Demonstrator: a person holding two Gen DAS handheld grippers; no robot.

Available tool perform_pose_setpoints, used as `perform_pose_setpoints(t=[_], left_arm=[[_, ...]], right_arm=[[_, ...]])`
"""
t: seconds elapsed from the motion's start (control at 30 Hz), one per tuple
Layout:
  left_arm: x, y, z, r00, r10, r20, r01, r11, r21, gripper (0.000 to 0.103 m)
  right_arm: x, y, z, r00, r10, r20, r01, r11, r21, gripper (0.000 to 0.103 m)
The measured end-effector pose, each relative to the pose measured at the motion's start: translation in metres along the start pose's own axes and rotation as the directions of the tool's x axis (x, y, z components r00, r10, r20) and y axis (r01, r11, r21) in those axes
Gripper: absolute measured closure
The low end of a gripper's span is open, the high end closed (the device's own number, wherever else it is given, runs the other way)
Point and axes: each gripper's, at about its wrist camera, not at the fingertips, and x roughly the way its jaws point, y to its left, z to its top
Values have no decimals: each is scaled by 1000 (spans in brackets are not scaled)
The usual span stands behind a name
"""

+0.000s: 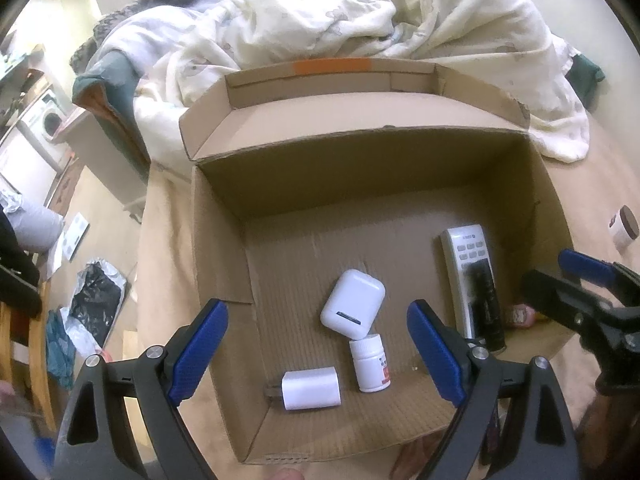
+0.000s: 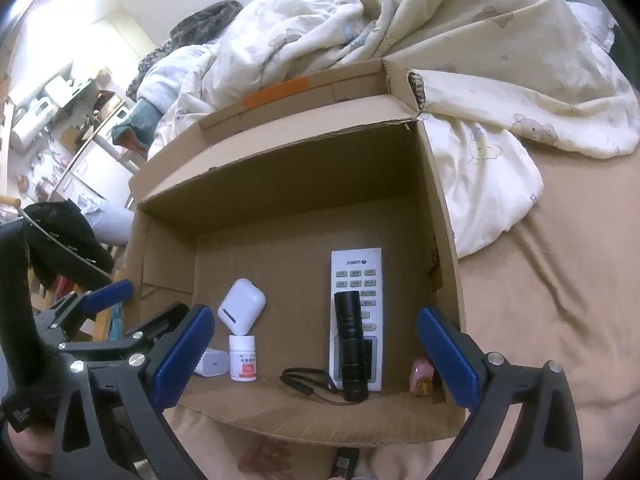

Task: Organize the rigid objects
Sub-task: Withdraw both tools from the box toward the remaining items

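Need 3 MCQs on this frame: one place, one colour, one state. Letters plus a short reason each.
1. Where does the black flashlight lie?
A. on the remote
B. on the blanket
C. outside the box

2. What colour is the earbud case?
A. black
B. white
C. pink

3. How do the left gripper and right gripper stand?
A. both shut
B. one holds the pill bottle
C. both open, empty

Answers: 1 A, it lies lengthwise over the keypad; 2 B, its shell is plain white; 3 C, the pads stand wide apart with nothing clamped.
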Motion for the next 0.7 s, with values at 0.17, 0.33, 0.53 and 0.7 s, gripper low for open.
perform_pose_setpoints(t=[0.17, 0.33, 0.53, 0.7], left_arm=[[-5, 4, 0, 1000, 2, 17, -2, 1000, -9, 13], [-15, 8, -2, 999, 14, 39, -14, 1000, -13, 13], [-30, 13, -7, 999, 26, 34, -26, 1000, -16, 13], [-44, 20, -16, 999, 22, 28, -21, 999, -46, 13]], right_arm=[[-4, -1, 0, 1000, -3, 14, 3, 1000, 2, 0], [-10, -4, -1, 1000, 0, 27, -1, 1000, 25, 0], [-18, -7, -7, 999, -5, 34, 4, 999, 38, 0], [-29, -6, -11, 999, 12, 44, -14, 999, 43, 0]])
